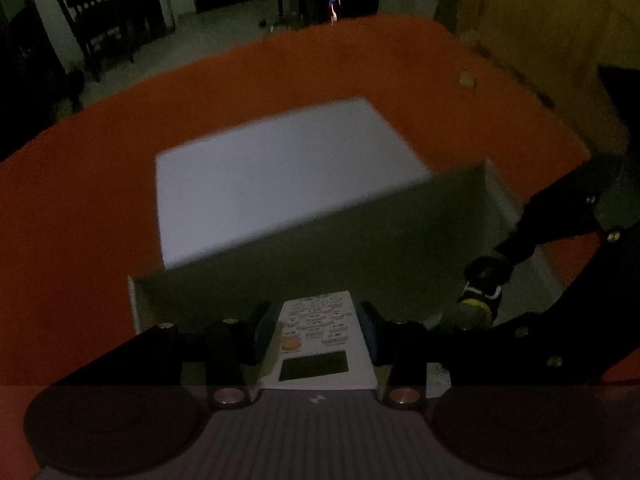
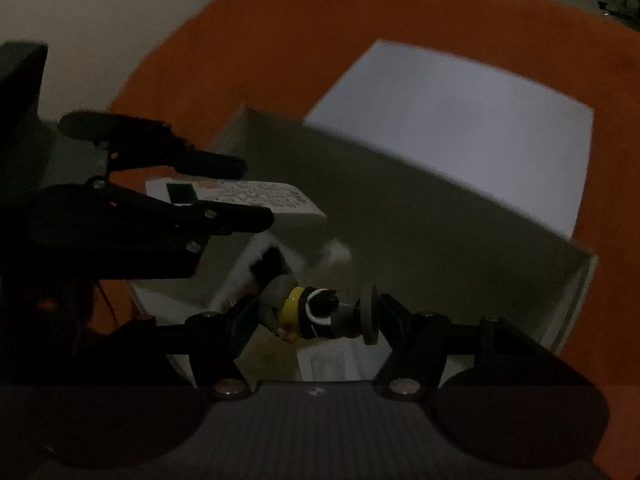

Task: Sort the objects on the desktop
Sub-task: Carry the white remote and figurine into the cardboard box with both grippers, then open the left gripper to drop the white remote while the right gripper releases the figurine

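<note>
Left wrist view: a white remote control (image 1: 320, 340) sits clamped between the blue pads of the left gripper (image 1: 318, 320) at lower centre, keypad up and pointing ahead, its sides pinched so the long body stays level over an open box (image 1: 304, 256) that fills mid frame. At right, the right gripper (image 1: 478, 300) reaches in from the frame's edge with a small black-and-yellow toy figure (image 1: 482, 292). The box's white lid (image 1: 276, 180) lies beyond the far wall, out of the way of the opening, on an orange tablecloth (image 1: 80, 208).

Right wrist view: the toy figure (image 2: 308, 310) is gripped end to end at lower centre by the right gripper (image 2: 316, 316), its round grey base against one pad, above the box (image 2: 420, 240). At left, the left gripper (image 2: 256, 190) holds the remote control (image 2: 256, 200) over the box's near corner. Both items appear poised for dropping inside, so sorting seems midway. The lid (image 2: 452, 136) occupies the upper right, on the tablecloth (image 2: 280, 48).
</note>
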Available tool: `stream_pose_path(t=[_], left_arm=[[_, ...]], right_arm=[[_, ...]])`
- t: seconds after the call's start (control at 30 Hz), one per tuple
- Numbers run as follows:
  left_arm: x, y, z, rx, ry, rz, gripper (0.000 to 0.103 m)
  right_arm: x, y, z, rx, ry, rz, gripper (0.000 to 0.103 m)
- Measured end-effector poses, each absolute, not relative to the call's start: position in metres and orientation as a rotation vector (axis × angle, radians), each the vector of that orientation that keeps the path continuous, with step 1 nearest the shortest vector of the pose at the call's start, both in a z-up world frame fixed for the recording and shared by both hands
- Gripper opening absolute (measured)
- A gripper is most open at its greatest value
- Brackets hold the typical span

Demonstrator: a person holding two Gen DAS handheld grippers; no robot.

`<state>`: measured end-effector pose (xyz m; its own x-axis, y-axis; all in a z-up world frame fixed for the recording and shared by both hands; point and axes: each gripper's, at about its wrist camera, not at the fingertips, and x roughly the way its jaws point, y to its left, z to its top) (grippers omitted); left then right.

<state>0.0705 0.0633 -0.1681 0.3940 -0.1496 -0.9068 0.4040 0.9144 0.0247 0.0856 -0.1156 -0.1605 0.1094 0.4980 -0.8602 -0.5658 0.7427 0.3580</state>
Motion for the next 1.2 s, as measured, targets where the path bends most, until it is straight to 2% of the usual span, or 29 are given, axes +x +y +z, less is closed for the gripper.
stream_pose_path(t=[0.13, 0.33, 0.47, 0.53, 0.67, 0.73, 0.8, 0.87, 0.97, 1.2], left_arm=[[0.059, 0.06, -0.199, 0.279, 1.155, -0.334, 0.04], [0.053, 0.053, -0.233, 0.355, 1.184, -0.287, 0.04], [0.047, 0.053, -0.254, 0.375, 1.238, -0.28, 0.046], [0.043, 0.051, -0.262, 0.404, 1.258, -0.285, 0.064], [0.044, 0.05, -0.264, 0.414, 1.268, -0.28, 0.079], [0.049, 0.053, -0.265, 0.392, 1.295, -0.255, 0.099], [0.051, 0.057, -0.266, 0.361, 1.321, -0.235, 0.101], [0.052, 0.059, -0.267, 0.353, 1.328, -0.226, 0.102], [0.052, 0.061, -0.266, 0.352, 1.337, -0.226, 0.102], [0.054, 0.07, -0.25, 0.328, 1.281, -0.198, 0.103]], right_arm=[[0.076, -0.099, -0.187, -0.184, 1.248, 0.779, 0.067], [0.046, -0.059, -0.221, -0.582, 1.121, 0.871, 0.067], [0.033, -0.046, -0.245, -0.655, 1.129, 0.878, 0.068], [0.035, -0.044, -0.25, -0.61, 1.161, 0.853, 0.068], [0.05, -0.039, -0.27, -0.573, 1.255, 0.8, 0.073], [0.053, -0.037, -0.279, -0.575, 1.278, 0.753, 0.079], [0.056, -0.036, -0.285, -0.572, 1.3, 0.714, 0.093], [0.064, -0.034, -0.293, -0.549, 1.351, 0.665, 0.101], [0.071, -0.032, -0.3, -0.507, 1.403, 0.66, 0.102], [0.08, -0.021, -0.288, -0.481, 1.348, 0.701, 0.102]])
